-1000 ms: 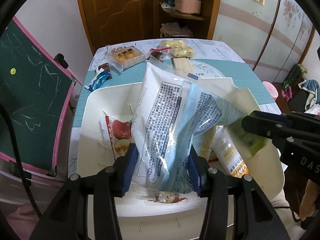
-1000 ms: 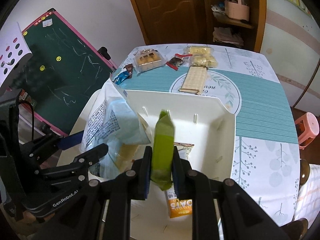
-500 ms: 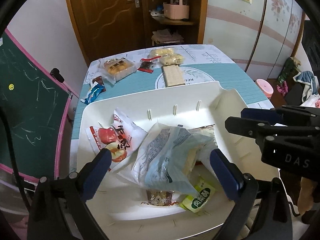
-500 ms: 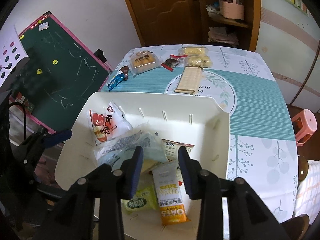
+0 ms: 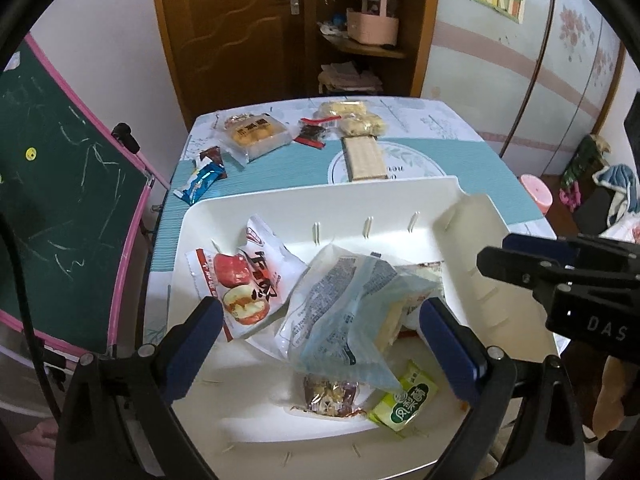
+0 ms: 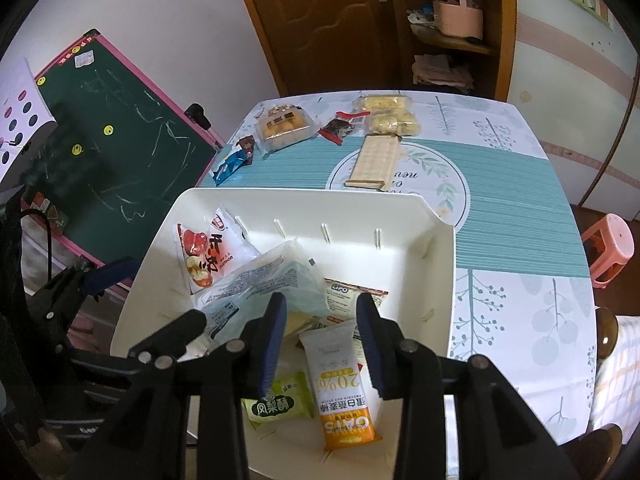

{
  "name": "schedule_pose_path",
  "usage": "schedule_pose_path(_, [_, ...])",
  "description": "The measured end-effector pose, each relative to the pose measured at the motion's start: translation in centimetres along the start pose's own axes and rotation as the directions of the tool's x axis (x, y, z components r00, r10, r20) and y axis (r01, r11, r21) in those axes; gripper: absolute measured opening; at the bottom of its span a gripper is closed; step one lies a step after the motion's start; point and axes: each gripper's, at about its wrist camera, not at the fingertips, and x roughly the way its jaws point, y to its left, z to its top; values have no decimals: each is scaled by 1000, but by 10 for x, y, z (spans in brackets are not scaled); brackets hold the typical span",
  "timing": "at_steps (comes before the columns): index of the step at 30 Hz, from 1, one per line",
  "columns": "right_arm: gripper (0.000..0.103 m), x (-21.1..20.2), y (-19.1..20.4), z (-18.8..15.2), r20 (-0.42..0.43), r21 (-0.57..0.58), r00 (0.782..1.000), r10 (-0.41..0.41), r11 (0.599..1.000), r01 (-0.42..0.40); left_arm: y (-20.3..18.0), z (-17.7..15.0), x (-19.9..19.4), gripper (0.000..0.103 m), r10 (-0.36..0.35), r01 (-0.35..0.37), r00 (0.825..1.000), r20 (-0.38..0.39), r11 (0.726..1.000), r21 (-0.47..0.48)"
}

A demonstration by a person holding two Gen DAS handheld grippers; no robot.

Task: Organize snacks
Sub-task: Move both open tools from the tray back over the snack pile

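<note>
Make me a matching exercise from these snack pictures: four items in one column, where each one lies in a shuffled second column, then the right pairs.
Items
1. green pastry packet
2. wafer bar
3. blue candy wrapper
4. apple-print packet

Places
A. on the table beyond the white bin, on the round print of the cloth
B. in the bin, at its near edge beside the orange oats bar
C. in the bin, at its far left corner
D. on the table, near its left edge, outside the bin

Pairs: 1-B, 2-A, 3-D, 4-C
</note>
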Motion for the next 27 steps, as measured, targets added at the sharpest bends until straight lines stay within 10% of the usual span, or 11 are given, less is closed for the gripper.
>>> schedule_pose_path(14, [37, 4, -2, 4, -8, 8, 1000, -3, 1000, 3, 4, 13, -3, 98, 39, -38, 999, -7, 998, 55])
schedule_pose_path(27, [37, -17, 5, 79, 77, -64, 997, -29, 997, 34, 37, 101, -44, 98, 183, -213, 964, 191, 966, 149])
